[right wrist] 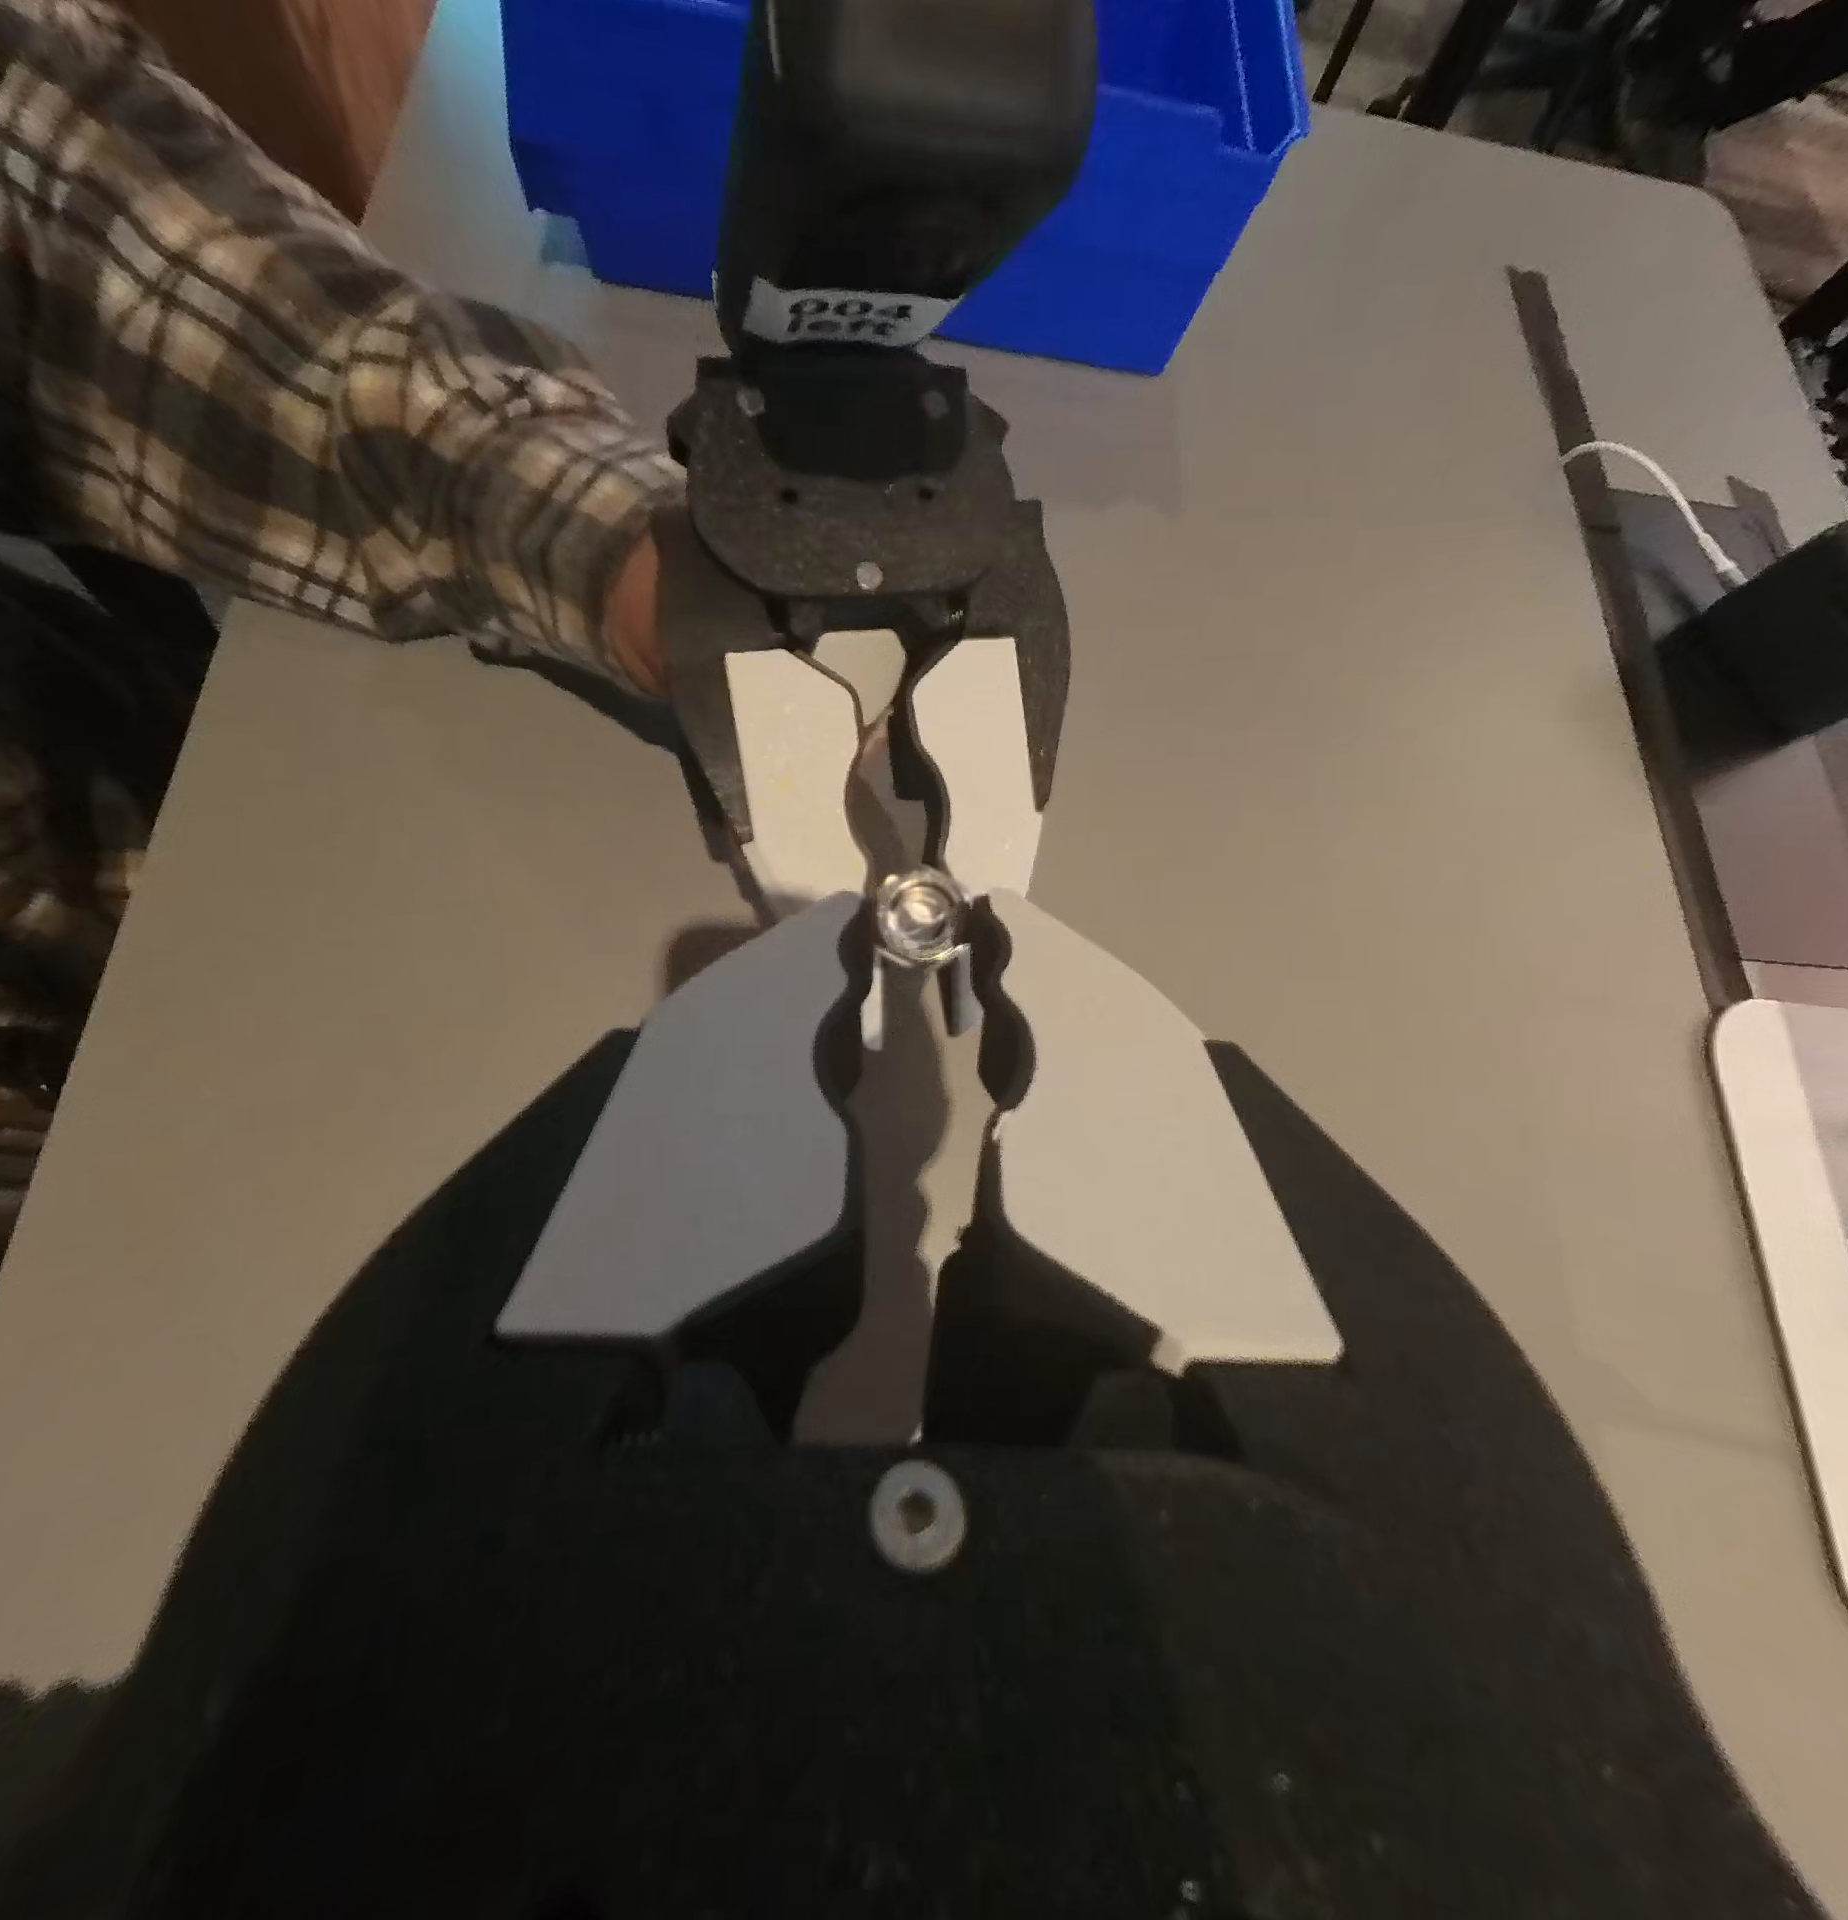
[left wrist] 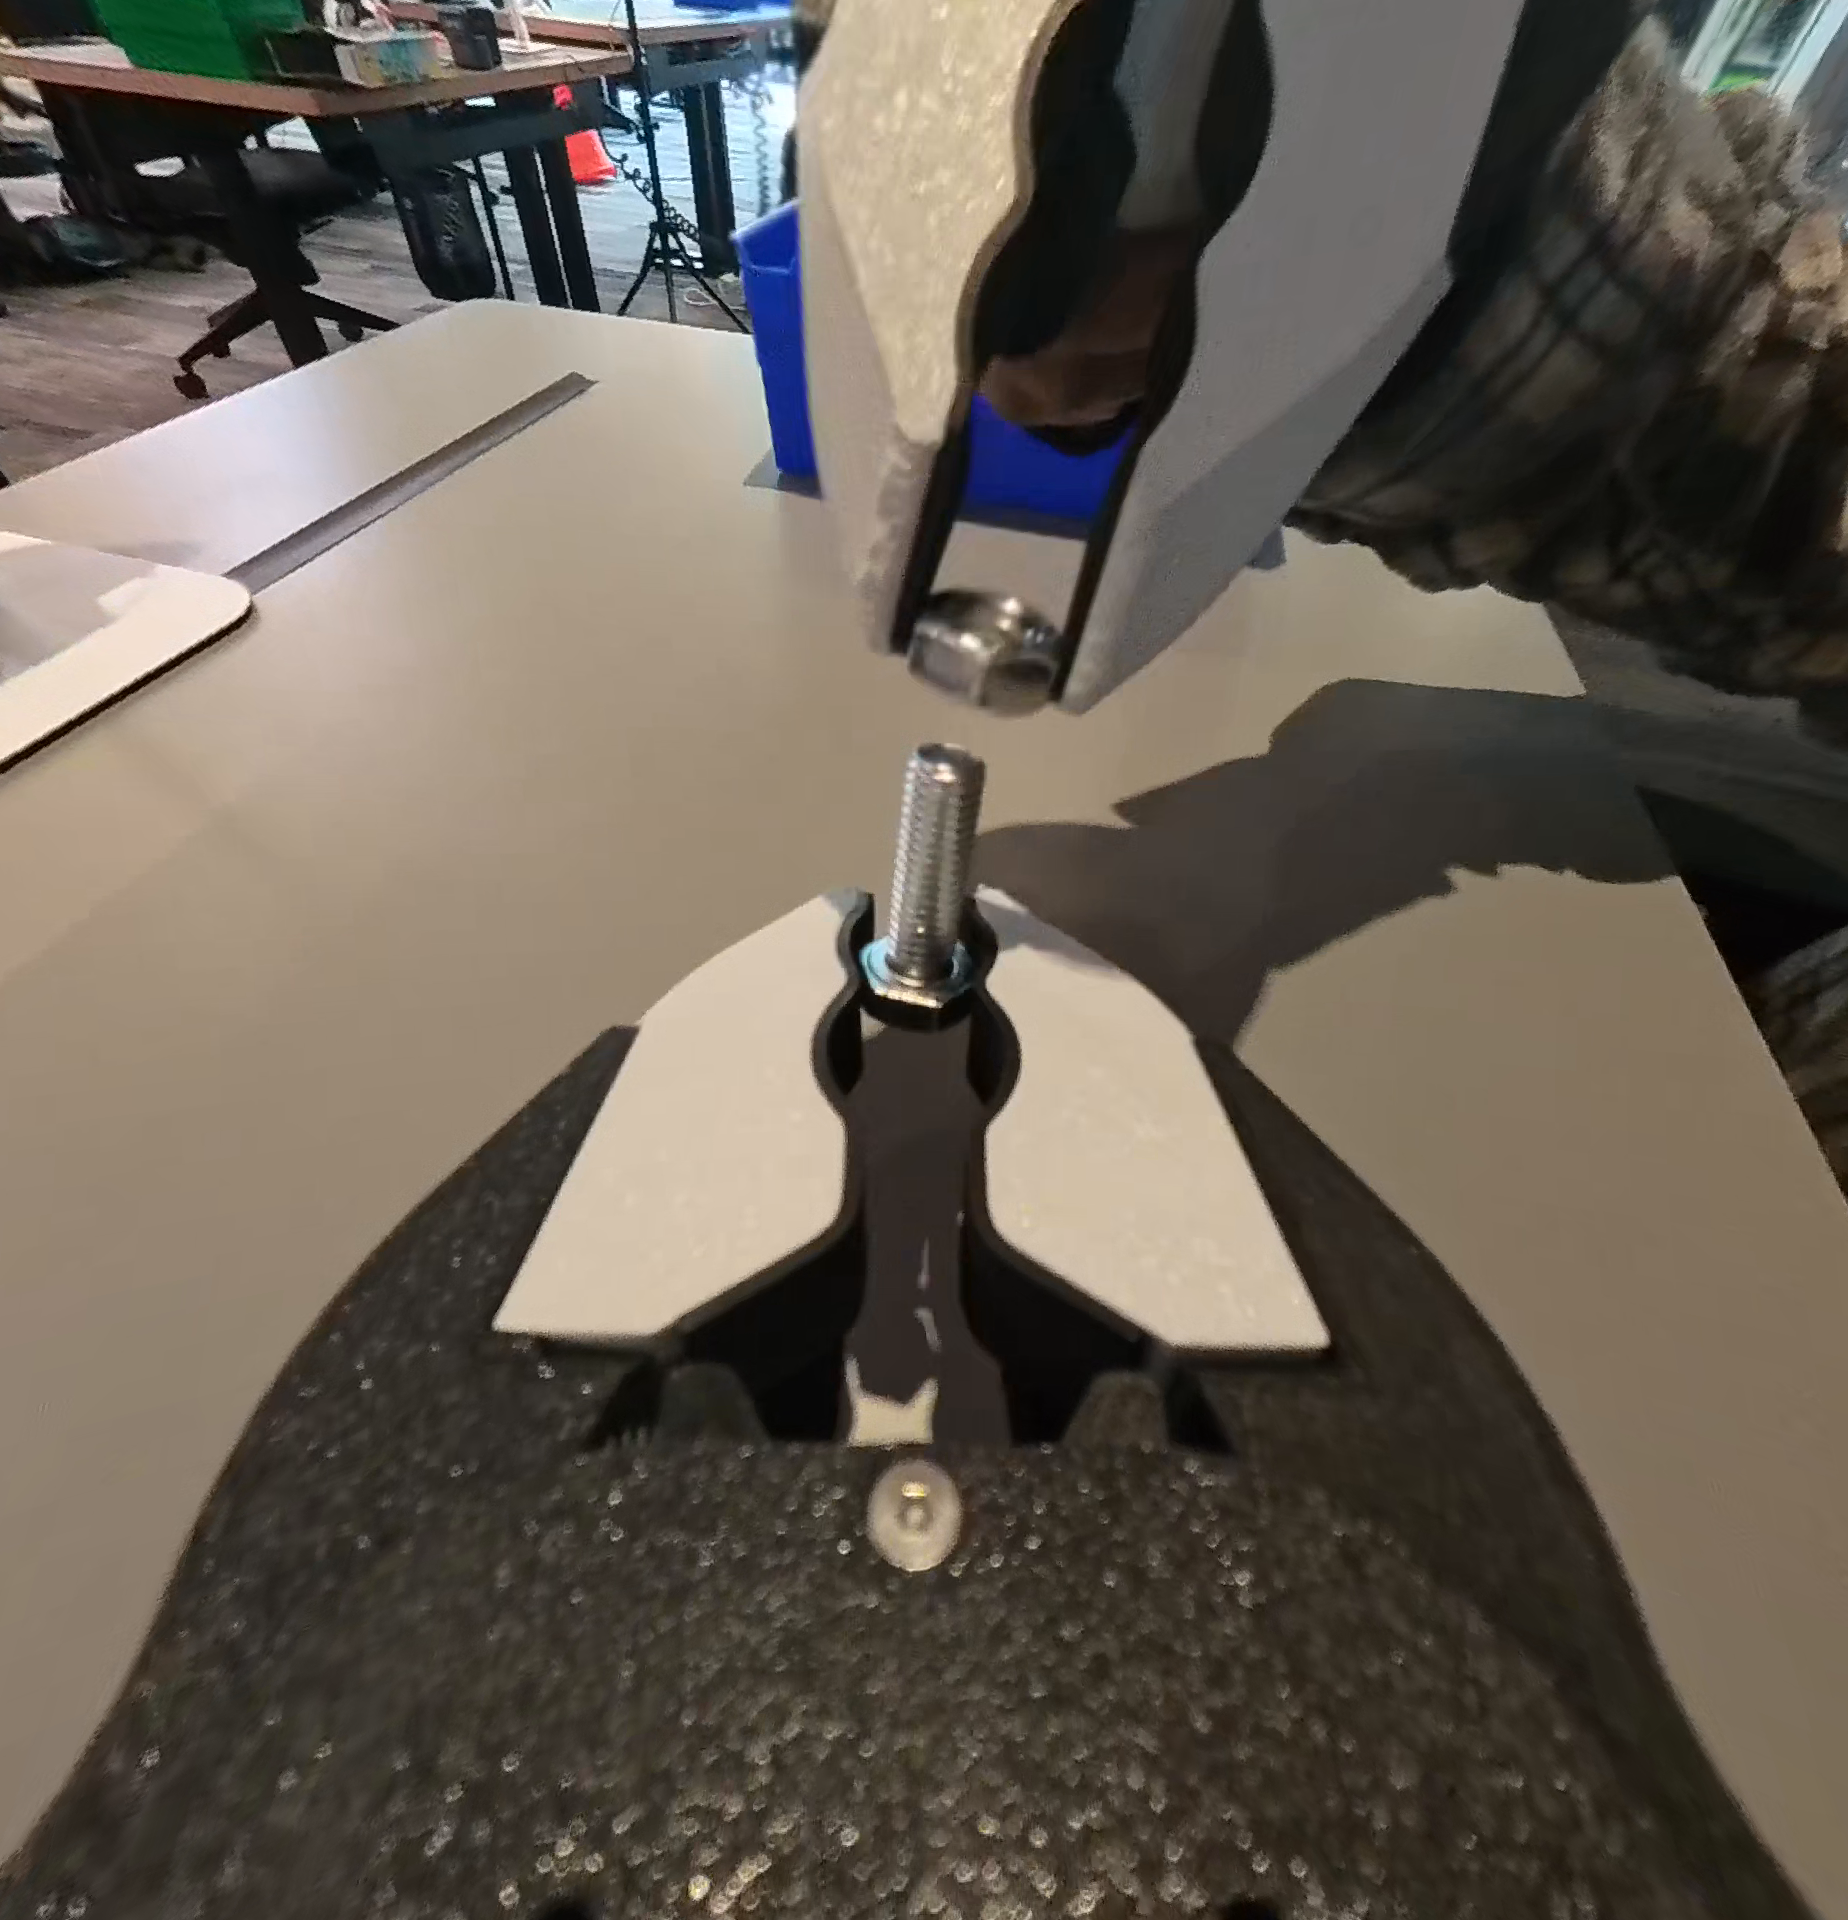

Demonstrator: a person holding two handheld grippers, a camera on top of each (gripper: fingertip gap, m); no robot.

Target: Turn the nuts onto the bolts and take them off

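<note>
Your main risk is cross-threading: if your right gripper point(left wrist: 987, 665) brings the hex nut point(left wrist: 982, 649) down tilted, it will bind on the bolt point(left wrist: 935, 868) tip. A glancing knock could also rock the bolt in your left gripper point(left wrist: 915, 971). Both pairs of jaws are nearly closed: the left clamps the upright bolt by its head, the right pinches the nut, just clear of the tip at one o'clock above the grey table point(left wrist: 484, 831).

Black grippers point(left wrist: 915, 971) with 2 white fingers; plaid sleeves point(right wrist: 276, 416).
</note>
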